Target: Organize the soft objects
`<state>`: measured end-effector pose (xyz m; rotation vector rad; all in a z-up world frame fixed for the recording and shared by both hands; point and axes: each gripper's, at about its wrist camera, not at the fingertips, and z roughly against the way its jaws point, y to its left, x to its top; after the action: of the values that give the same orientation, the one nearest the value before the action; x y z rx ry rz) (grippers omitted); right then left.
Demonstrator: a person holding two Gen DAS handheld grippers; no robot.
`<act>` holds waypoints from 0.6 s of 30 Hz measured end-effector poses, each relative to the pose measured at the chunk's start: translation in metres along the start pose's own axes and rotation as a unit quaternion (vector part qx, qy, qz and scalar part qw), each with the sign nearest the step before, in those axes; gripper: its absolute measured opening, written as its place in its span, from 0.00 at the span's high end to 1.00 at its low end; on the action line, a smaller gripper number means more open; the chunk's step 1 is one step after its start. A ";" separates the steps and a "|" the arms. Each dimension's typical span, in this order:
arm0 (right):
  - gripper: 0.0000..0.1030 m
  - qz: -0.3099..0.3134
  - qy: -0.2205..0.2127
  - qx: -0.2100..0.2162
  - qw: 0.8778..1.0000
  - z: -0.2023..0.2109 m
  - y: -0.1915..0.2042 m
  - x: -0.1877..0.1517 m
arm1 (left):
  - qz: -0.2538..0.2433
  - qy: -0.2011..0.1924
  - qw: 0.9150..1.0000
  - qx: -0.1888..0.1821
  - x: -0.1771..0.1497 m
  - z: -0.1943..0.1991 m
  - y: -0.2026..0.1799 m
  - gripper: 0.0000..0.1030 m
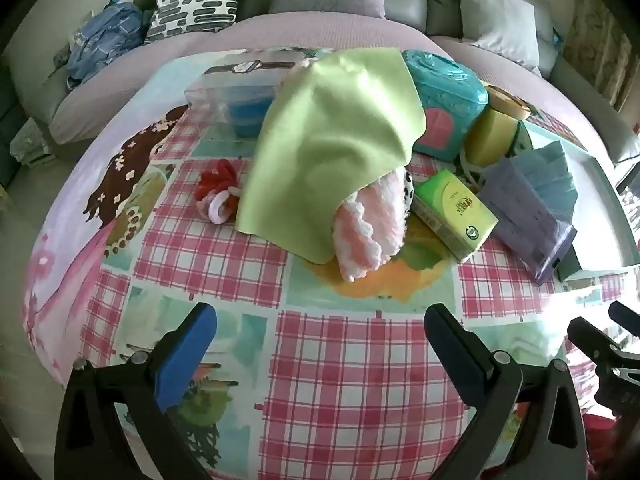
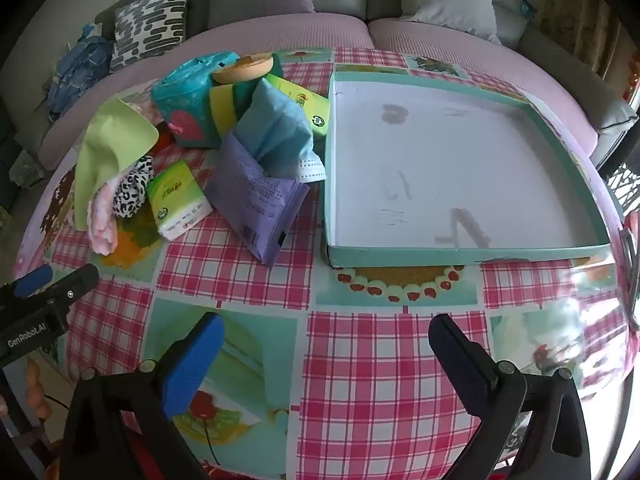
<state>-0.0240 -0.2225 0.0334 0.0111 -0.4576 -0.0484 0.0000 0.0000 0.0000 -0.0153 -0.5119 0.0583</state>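
Left gripper (image 1: 320, 344) and right gripper (image 2: 324, 354) hover over the checked tablecloth (image 2: 360, 380), jaws wide and holding nothing. Green cloth (image 1: 332, 140) drapes a pink towel (image 1: 372, 224); tissue pack (image 1: 456, 216) lies beside it, tray (image 2: 460, 252) to the right.

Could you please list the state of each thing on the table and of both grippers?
left gripper: open, empty
right gripper: open, empty
teal tray: empty
green cloth: draped over pink towel
pink towel: rolled, partly covered
purple packet: propped, leaning
green tissue pack: lying flat
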 end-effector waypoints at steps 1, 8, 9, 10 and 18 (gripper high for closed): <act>0.00 -0.001 -0.002 0.002 1.000 0.000 0.000 0.000 | 0.000 0.000 1.000 0.000 0.000 0.000 0.000 0.00; 0.00 0.002 0.000 0.002 1.000 0.000 0.001 -0.003 | -0.008 0.000 1.000 0.001 -0.002 0.003 -0.001 0.00; 0.00 0.003 0.000 0.001 1.000 -0.001 0.003 -0.002 | -0.009 0.001 1.000 0.001 -0.002 0.004 -0.002 0.00; 0.00 0.004 0.000 0.000 1.000 -0.001 0.005 -0.002 | -0.008 0.003 1.000 -0.001 -0.001 0.004 -0.002 0.00; 0.00 -0.002 0.000 0.004 1.000 -0.002 0.001 -0.002 | -0.007 0.011 1.000 -0.012 0.005 0.003 0.005 0.00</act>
<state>-0.0249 -0.2214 0.0304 0.0206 -0.4580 -0.0499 0.0027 0.0048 0.0051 -0.0360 -0.4897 0.0384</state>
